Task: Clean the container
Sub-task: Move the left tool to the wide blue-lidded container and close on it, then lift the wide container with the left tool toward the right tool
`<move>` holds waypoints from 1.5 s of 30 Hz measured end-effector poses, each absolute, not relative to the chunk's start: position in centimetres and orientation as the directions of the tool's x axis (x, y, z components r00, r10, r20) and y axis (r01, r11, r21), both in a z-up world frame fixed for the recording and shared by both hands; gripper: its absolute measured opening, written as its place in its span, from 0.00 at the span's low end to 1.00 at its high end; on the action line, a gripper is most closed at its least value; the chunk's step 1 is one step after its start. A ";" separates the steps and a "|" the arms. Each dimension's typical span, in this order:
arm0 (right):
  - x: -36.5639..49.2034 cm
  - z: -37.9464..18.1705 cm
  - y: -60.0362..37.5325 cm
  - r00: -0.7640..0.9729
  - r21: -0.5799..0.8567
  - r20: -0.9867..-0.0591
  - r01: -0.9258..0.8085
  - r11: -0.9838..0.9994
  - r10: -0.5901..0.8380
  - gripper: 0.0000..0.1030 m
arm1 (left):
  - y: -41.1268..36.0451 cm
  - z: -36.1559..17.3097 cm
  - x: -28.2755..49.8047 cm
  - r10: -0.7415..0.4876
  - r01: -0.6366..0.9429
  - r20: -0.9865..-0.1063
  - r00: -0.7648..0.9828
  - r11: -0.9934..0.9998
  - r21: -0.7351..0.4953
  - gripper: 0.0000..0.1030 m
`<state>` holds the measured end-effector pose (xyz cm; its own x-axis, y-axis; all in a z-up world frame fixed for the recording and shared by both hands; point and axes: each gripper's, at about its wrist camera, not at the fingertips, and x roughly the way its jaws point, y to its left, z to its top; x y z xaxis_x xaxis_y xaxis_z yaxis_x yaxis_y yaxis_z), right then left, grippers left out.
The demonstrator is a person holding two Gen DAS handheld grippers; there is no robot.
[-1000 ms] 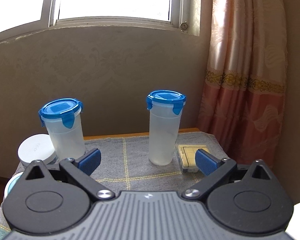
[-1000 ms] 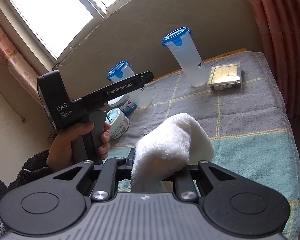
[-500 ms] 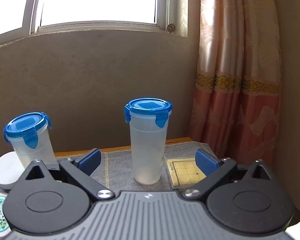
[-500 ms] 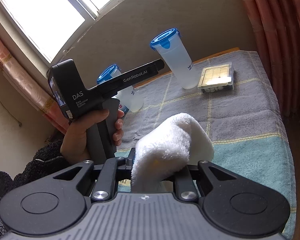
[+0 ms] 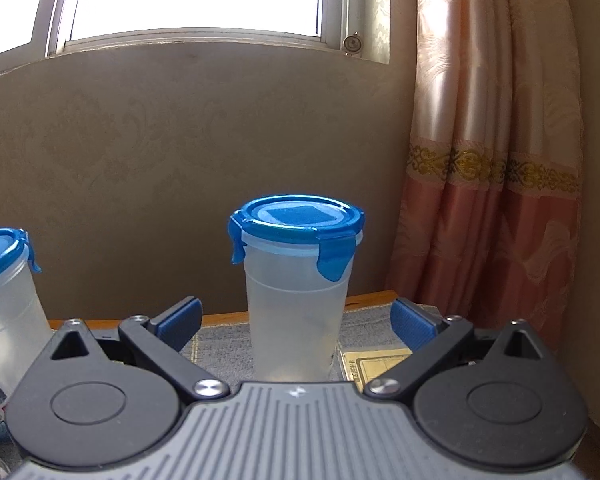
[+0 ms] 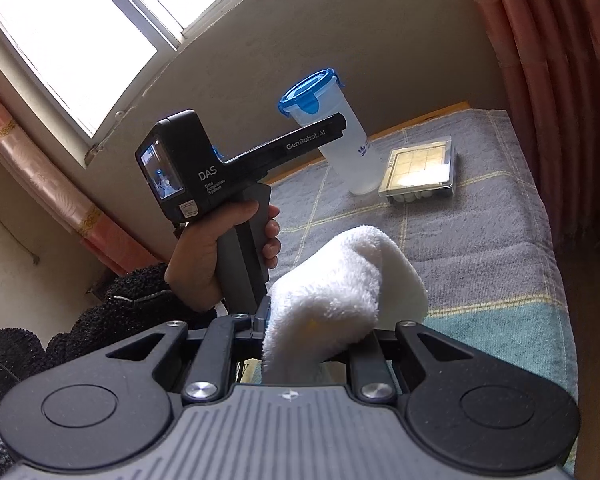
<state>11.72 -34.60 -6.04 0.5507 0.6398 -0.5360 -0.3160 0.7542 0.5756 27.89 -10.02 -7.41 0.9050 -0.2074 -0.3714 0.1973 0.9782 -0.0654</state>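
1. My left tool [image 5: 296,318]: jaws spread wide, nothing between the pads, aimed squarely at the container. My hand [image 6: 216,264] grips its handle.

2. My right tool [image 6: 320,340]: pressed together, pinching a white cloth [image 6: 340,292], which stands up folded between the jaws, well short of the container.

3. Container [image 5: 298,292]: clear tumbler, blue clip lid [image 5: 298,218] latched on, upright near the back edge of the worktop [image 6: 460,240], which is covered by a grey checked towel.

4. Flat clear box [image 6: 420,170]: just beside the container, toward the curtain [image 5: 496,160] side.

5. Second container [image 5: 4,300]: same kind, lidded, further along the back edge, away from the curtain.

Step in hand, as I judge it: the approach, before any wiping. Next move calls for bringing the spread jaws round the tumbler's body, closing to steady it, then carrying the cloth to its surface.

Views: the left wrist shows the second container and the open jaws framing the target; the right wrist alone shows the cloth, my hand, and the whole box.
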 end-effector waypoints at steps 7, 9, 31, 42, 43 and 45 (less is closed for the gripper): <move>12.8 -6.6 -35.0 0.547 0.582 -0.543 -0.301 0.755 0.637 0.21 | -10.2 -9.0 30.2 -0.194 0.190 -0.376 0.906 0.981 -0.049 0.97; 13.0 -6.7 -35.0 0.546 0.583 -0.544 -0.299 0.755 0.637 0.21 | -10.2 -9.1 30.6 -0.188 0.183 -0.369 0.910 0.982 -0.047 0.97; 13.9 -7.3 -35.2 0.536 0.589 -0.554 -0.290 0.755 0.638 0.21 | -10.1 -9.5 32.8 -0.216 0.199 -0.356 0.909 0.976 -0.084 0.78; 13.9 -7.5 -35.2 0.534 0.591 -0.556 -0.286 0.755 0.637 0.21 | -10.1 -9.5 33.0 -0.237 0.220 -0.368 0.899 0.971 -0.088 0.65; 13.9 -7.5 -35.2 0.533 0.591 -0.556 -0.286 0.755 0.637 0.21 | -10.0 -9.4 33.0 -0.238 0.220 -0.369 0.899 0.971 -0.090 0.65; 13.9 -7.6 -35.2 0.534 0.590 -0.558 -0.284 0.756 0.636 0.21 | -9.9 -9.3 32.8 -0.238 0.220 -0.368 0.899 0.971 -0.091 0.65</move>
<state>13.94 -35.20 -7.62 0.5339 0.6357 -0.5575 -0.2839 0.7558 0.5900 32.83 -9.91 -9.32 0.8987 -0.2380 -0.3684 0.2198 0.9713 -0.0915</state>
